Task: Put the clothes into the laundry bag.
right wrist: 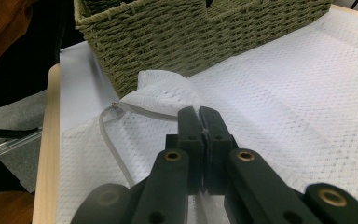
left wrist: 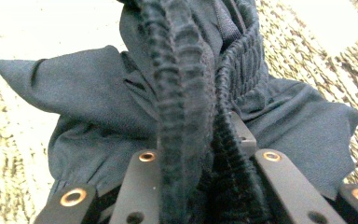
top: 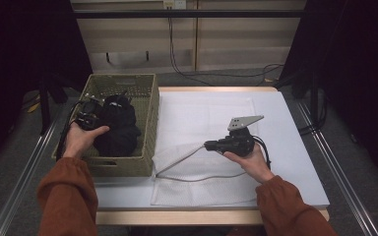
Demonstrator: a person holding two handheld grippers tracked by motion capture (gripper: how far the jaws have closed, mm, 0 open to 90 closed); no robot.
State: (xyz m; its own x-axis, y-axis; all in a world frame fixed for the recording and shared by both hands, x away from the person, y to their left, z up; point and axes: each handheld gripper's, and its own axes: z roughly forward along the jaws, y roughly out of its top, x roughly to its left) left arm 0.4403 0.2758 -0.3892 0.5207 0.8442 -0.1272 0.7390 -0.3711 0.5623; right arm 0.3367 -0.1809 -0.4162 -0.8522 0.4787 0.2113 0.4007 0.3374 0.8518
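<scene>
High view: a black garment is seen bunched in a green woven basket at the left of the surface, with the left tool closed on its upper edge. A white mesh bag is spread flat on the surface just right of the basket; its open edge is lifted by the right tool. Both things are judged light, soft and limp, so sagging and folding are to be expected wherever they are not held. A hemmed or banded edge is the better place to be gripped than loose cloth.

Left gripper view: the jaws are seen narrowed onto a thick ribbed, elastic band of the garment, which is pinched between them. The rest of the dark, matte, smooth fabric hangs in loose folds over the basket floor. The band is judged to give a firm, non-slipping hold.

Right gripper view: the jaws are pressed nearly together on the bag's zipped rim, a thin layer being held. The bag is seen as fine white netting, raised into a small peak near the basket wall, with the zip edge curving down to the surface. The netting is judged easily snagged, so the rim is the sounder hold.
</scene>
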